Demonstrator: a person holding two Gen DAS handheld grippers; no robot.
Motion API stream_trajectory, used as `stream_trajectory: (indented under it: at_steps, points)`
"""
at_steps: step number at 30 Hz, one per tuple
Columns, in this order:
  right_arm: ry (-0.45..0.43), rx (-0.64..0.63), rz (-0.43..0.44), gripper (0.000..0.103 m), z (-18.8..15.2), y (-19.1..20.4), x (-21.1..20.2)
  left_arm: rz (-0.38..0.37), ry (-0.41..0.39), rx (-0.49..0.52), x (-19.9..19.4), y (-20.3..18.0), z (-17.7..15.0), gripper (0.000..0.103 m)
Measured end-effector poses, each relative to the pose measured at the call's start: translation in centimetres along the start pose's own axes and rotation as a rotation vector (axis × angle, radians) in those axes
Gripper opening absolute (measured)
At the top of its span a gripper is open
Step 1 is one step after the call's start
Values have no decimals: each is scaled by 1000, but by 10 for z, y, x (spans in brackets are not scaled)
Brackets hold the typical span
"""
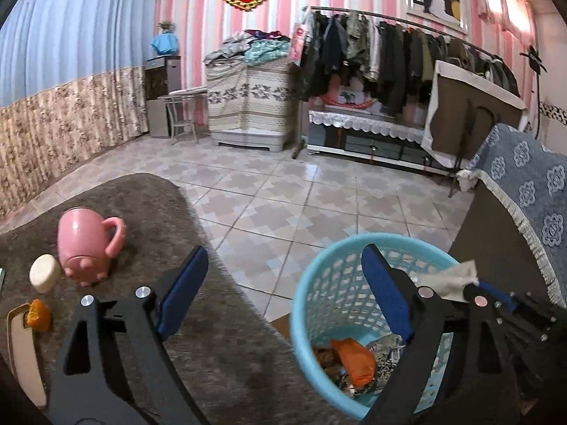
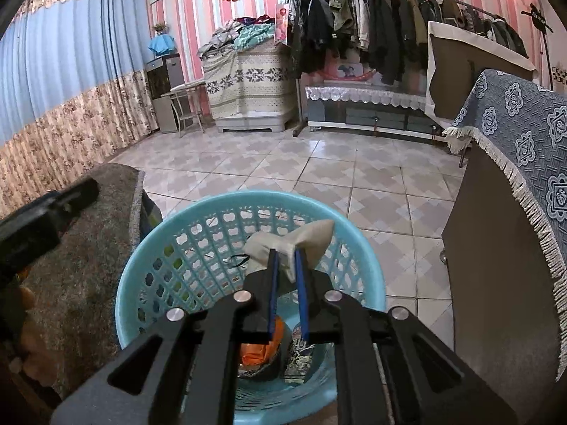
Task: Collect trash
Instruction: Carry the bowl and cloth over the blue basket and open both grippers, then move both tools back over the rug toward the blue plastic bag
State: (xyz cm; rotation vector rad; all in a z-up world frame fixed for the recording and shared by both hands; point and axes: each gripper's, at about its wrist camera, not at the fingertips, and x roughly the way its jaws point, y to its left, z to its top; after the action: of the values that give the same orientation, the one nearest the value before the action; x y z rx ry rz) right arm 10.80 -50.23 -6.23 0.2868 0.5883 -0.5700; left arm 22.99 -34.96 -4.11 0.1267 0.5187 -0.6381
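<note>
Beside the table, the left gripper (image 1: 283, 290) gapes empty above the blue basket (image 1: 301, 304). Over its mouth, the right gripper (image 2: 287, 265) pinches what looks like crumpled tissue (image 2: 301, 237); it should release squarely above the opening.

light-blue lattice basket (image 2: 141, 276), pink mug (image 1: 83, 237)

Left claw (image 1: 283, 290) wide open, empty; right claw (image 2: 285, 260) pinched, angled down.
</note>
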Motion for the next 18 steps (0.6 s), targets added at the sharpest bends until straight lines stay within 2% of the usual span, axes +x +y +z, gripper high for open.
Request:
stream_trajectory:
  at_steps: [1,2,3,4,6,8,11,14,18]
  points:
    - [5,-11,-7,17,-1,4,2,3,-1,-5,-1,2,1,86]
    - [8,-18,-8,32,-2,5,3,8,-1,-14,-2,6,3,87]
    - [9,-27,-11,41,-3,9,4,11,-1,-17,-3,9,4,87]
    - [1,-35,-19,56,-4,11,3,21,-2,-19,-5,12,5,88]
    - [-15,-48,-30,61,-3,16,0,43,-8,-8,-8,13,5,89]
    - [-33,-54,-37,73,-2,19,-6,69,-13,5,-11,17,8,90]
    - [-76,-60,-47,85,2,25,-18,88,-15,-5,-18,25,12,91]
    - [-110,-75,-65,91,5,33,-30,98,-12,-26,-26,32,14,93]
    - [-141,-90,-51,92,10,43,-44,134,-30,0,-44,41,16,95]
